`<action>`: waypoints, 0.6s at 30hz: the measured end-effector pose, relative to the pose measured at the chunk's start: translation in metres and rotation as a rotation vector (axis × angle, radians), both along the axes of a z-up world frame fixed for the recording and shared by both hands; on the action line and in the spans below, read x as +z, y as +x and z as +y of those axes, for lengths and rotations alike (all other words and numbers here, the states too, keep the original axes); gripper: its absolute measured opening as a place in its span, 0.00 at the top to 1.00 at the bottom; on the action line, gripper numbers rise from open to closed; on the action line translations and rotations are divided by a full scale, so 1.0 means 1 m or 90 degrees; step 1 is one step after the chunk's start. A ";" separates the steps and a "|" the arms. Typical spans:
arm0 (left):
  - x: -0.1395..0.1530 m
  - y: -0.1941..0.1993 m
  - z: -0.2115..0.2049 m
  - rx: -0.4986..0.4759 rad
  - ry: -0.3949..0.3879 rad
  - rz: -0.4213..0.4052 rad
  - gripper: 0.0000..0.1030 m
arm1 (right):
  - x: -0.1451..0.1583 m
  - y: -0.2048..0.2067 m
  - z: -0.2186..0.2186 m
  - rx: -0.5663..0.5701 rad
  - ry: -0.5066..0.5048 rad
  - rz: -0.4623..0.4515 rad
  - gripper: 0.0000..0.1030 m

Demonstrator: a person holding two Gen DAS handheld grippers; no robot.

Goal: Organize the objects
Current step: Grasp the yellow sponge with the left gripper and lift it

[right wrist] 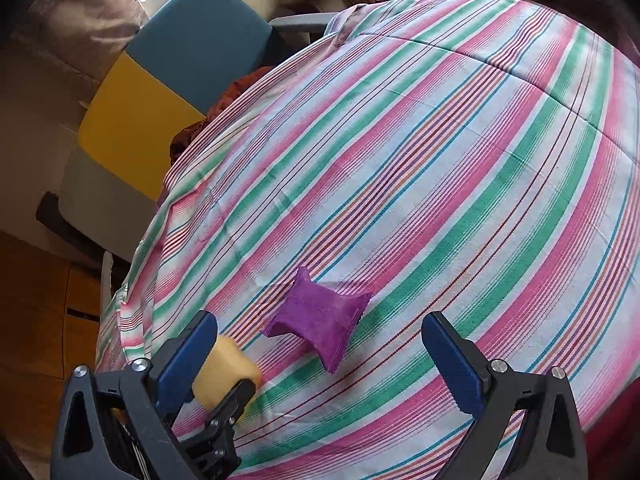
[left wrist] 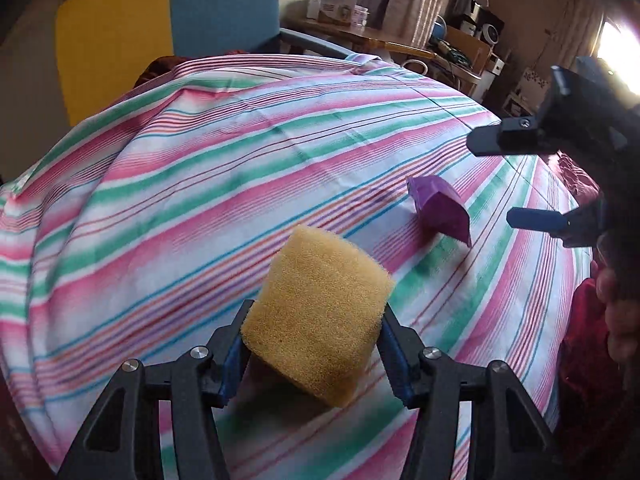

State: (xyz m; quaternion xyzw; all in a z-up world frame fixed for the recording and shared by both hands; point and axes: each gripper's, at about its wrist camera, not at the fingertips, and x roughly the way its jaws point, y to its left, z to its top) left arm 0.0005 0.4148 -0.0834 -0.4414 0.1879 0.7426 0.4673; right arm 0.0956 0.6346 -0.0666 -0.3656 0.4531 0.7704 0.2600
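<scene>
Left tool (left wrist: 314, 344) grips a yellow sponge (left wrist: 320, 316), its two blue-padded fingers (left wrist: 234, 354) pressed against the sponge's opposite sides. The sponge is held up off the striped sheet (left wrist: 240, 152), tilted, with one corner pointing down toward the camera. From the right wrist view the same sponge (right wrist: 224, 376) shows at the lower left, partly hidden behind the right tool's own left finger, with a black finger of the left tool clamped along its near edge.

Right tool (right wrist: 320, 364) stands wide apart, holding nothing. A purple packet (right wrist: 320, 316) lies on the sheet (right wrist: 440, 160) ahead of the gap between the fingers (right wrist: 452, 364); neither finger touches it. The packet is flat, pinched in at its sides, with crimped ends. In the left wrist view the right tool (left wrist: 490, 180) comes in from the right edge, one finger above the purple packet (left wrist: 440, 208) and one just beside its far end; whether that finger touches it I cannot tell.

Sponge and packet are near each other on the same side of the sheet, but apart. The sheet is striped pink, green, white and blue, and creased. Behind it stands a chair (left wrist: 168, 20) with a yellow and blue back, and further off a cluttered wooden table (left wrist: 360, 36) carrying a white box (left wrist: 338, 0).
</scene>
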 end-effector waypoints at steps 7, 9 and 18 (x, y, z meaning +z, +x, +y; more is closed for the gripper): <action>0.001 0.030 -0.052 0.082 0.007 0.048 0.43 | -0.003 -0.006 -0.003 0.018 0.009 -0.024 0.00; -0.002 0.035 -0.061 0.096 0.012 0.058 0.45 | -0.003 -0.007 -0.004 0.020 0.014 -0.028 0.00; -0.011 0.038 -0.057 0.094 0.035 0.094 0.45 | -0.004 -0.010 -0.007 0.032 0.022 -0.035 0.00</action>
